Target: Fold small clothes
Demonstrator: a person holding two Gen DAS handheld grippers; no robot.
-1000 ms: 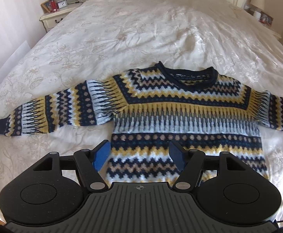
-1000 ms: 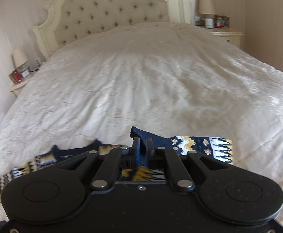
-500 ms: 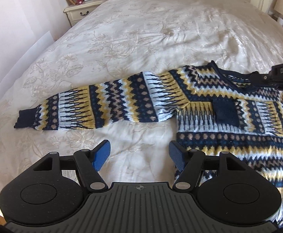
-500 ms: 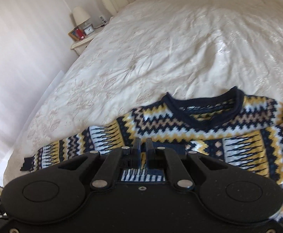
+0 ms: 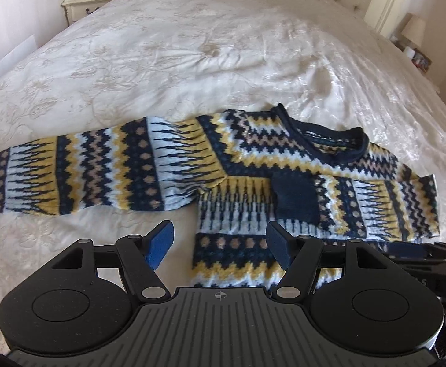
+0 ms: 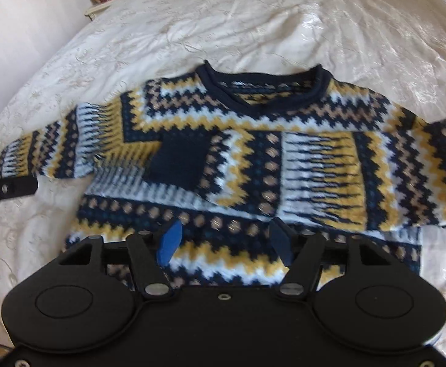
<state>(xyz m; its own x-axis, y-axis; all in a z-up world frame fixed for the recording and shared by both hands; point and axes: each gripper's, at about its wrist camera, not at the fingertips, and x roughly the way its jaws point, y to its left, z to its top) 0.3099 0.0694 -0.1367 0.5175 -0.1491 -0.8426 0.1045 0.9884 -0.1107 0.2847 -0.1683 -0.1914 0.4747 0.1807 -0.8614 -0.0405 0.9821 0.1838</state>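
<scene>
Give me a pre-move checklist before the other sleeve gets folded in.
1. Folded sleeve lies across the sweater chest: ok.
2. Right gripper opening, nothing between its fingers: ok.
3. Left gripper open, empty: ok.
4. Outstretched sleeve flat on the bed: ok.
5. Its cuff within view for a grasp: cannot tell, cut off at the frame edge.

The sweater (image 5: 247,165) carries zigzag, diamond and spiked bands in navy, mustard yellow, pale blue and tan, with a plain navy collar (image 6: 265,91) and cuff (image 5: 296,197). The bedspread (image 5: 192,46) is cream with a faint floral pattern.
</scene>
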